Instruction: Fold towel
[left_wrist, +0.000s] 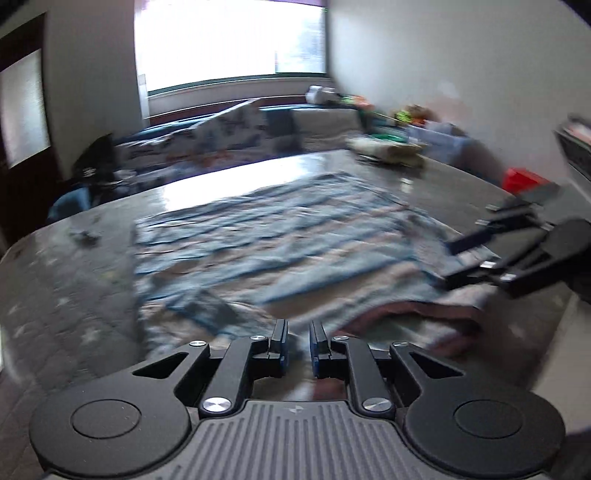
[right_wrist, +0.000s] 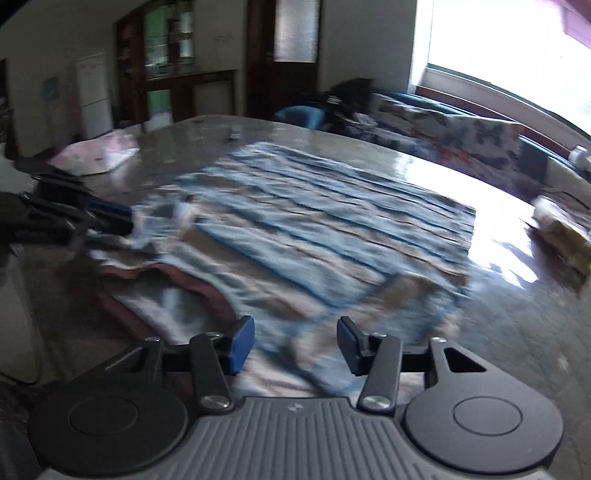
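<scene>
A blue and beige striped towel (left_wrist: 277, 229) (right_wrist: 314, 214) lies on a glossy grey stone table (left_wrist: 74, 288) (right_wrist: 517, 314). Its near part is rumpled and doubled over, showing a reddish-brown hem (right_wrist: 192, 284). My left gripper (left_wrist: 298, 328) hovers at the towel's near edge, its jaws a narrow gap apart with nothing clearly between them. From the right wrist it appears at the towel's left corner (right_wrist: 125, 219). My right gripper (right_wrist: 295, 332) is wide open above the towel's near right corner, and shows in the left wrist view (left_wrist: 452, 258). Both views are motion-blurred.
A sofa with a patterned cover (left_wrist: 229, 136) (right_wrist: 461, 136) runs under the window behind the table. Clutter (left_wrist: 388, 147) sits at one far table corner, with a yellowish package (right_wrist: 565, 229) nearby. A pink-white bag (right_wrist: 99, 155) and a small object (right_wrist: 234, 133) lie at the opposite side.
</scene>
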